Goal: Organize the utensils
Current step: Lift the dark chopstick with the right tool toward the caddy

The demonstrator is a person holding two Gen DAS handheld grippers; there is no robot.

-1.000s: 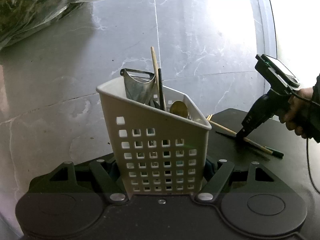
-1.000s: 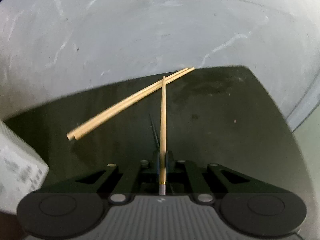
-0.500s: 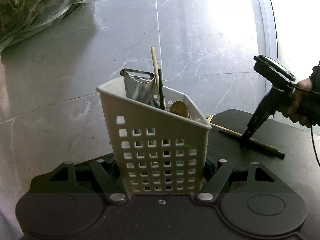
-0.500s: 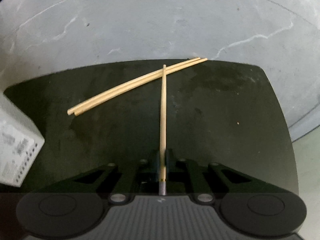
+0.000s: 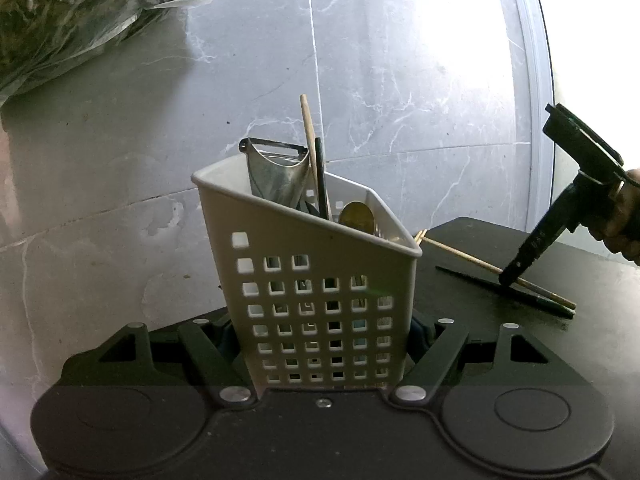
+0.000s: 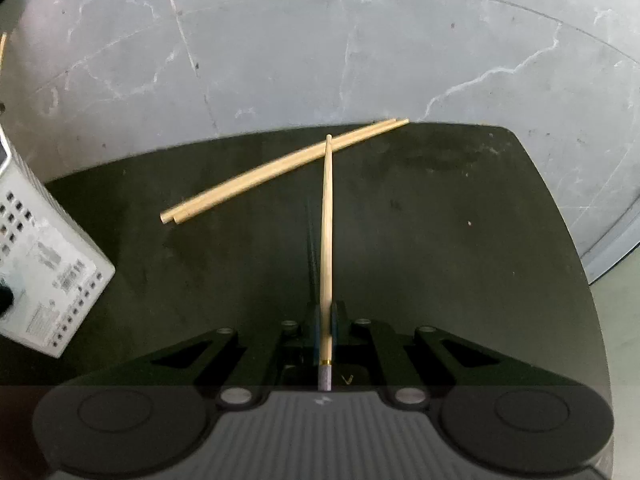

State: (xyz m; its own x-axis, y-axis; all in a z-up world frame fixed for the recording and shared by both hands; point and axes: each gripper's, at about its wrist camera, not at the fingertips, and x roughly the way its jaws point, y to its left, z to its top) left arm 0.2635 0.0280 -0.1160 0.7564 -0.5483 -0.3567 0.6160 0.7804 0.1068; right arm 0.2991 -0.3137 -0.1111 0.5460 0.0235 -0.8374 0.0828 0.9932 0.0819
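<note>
Two grippers, each gripping something over the dark tabletop (image 6: pixel 460 240).
The left gripper (image 5: pixel 320 344) is clamping its fingers on the white utensil caddy (image 5: pixel 320 280), which is holding a peeler (image 5: pixel 280 172). The right gripper (image 6: pixel 326 320) is pinching one chopstick (image 6: pixel 326 240), its tip crossing two loose chopsticks (image 6: pixel 280 168) lying near the caddy.

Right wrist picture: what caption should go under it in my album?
Right gripper pinches one wooden chopstick above a black mat, two more chopsticks waiting.
</note>
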